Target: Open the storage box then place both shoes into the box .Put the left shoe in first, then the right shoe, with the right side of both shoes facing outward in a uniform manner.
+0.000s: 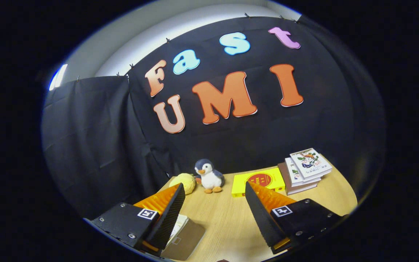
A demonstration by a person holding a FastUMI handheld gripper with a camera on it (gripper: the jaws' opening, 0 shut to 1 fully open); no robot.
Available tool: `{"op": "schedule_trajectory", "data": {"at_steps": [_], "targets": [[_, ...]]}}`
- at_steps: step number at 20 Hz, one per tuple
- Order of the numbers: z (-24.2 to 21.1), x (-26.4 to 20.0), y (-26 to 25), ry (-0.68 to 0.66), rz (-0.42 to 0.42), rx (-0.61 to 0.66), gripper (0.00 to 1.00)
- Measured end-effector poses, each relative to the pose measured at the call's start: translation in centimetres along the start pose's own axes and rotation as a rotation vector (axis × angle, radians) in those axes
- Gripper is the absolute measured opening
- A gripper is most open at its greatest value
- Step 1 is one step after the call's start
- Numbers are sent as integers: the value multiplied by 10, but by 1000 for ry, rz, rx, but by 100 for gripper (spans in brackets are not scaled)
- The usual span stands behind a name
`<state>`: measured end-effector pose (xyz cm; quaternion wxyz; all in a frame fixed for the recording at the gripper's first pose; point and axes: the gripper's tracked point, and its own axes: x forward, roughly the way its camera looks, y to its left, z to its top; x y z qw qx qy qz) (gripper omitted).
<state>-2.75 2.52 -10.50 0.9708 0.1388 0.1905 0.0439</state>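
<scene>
Jaws of the gripper spread wide apart, nothing held between them, raised above the tabletop and pointing toward the black cloth wall. Penguin toy standing upright on the tabletop beyond the fingertips, close to the wall, taken as landmark. Yellow round plush thing just beside the penguin toy on its left, touching or nearly so. Yellow flat box with a red circle lying to the penguin's right, apart from it. Stack of books further right of the penguin, just beyond the yellow box, top book tilted slightly askew. Nearer than the penguin, under the left finger, part of a flat brownish lid or box with something pale on it, mostly hidden; cannot tell whether this is the storage box or whether a shoe lies there
</scene>
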Motion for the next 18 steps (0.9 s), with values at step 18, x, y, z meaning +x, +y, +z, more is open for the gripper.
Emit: {"op": "schedule_trajectory", "data": {"at_steps": [18], "targets": [[84, -40, -65, -327, -149, -197, 98]]}}
